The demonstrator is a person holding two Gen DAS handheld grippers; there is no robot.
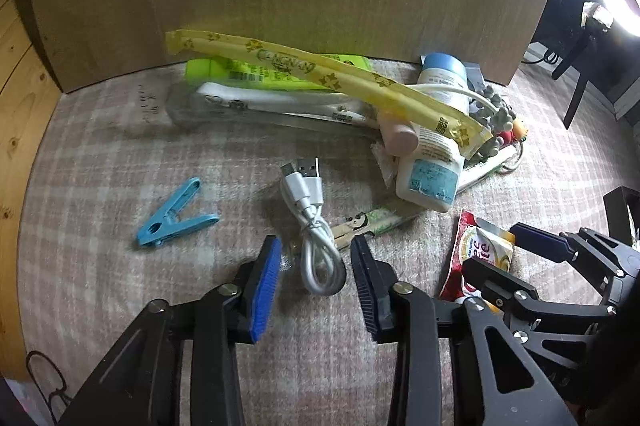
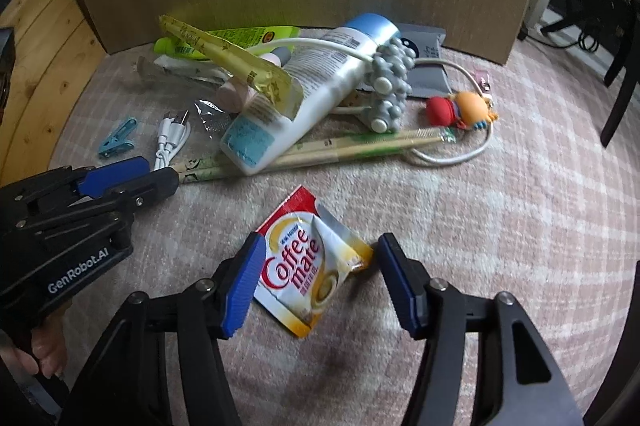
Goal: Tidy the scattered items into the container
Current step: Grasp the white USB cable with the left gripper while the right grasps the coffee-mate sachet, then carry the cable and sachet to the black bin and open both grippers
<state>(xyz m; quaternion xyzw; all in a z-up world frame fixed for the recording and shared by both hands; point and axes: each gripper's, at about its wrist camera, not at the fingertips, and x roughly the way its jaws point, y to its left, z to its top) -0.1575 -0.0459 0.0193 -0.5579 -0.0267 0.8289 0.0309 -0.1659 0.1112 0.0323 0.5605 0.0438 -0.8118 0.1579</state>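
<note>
The left hand-held gripper (image 1: pixel 316 278) stands partly open astride the coiled white USB cable (image 1: pixel 316 226), whose long axis runs away between the pads, untouched. Beside it, the right hand-held gripper (image 2: pixel 316 282) brackets the creamer sachet (image 2: pixel 312 262), one pad about touching, nothing lifted. Only the right view shows the doll keychain (image 2: pixel 460 110); the container is in neither.
</note>
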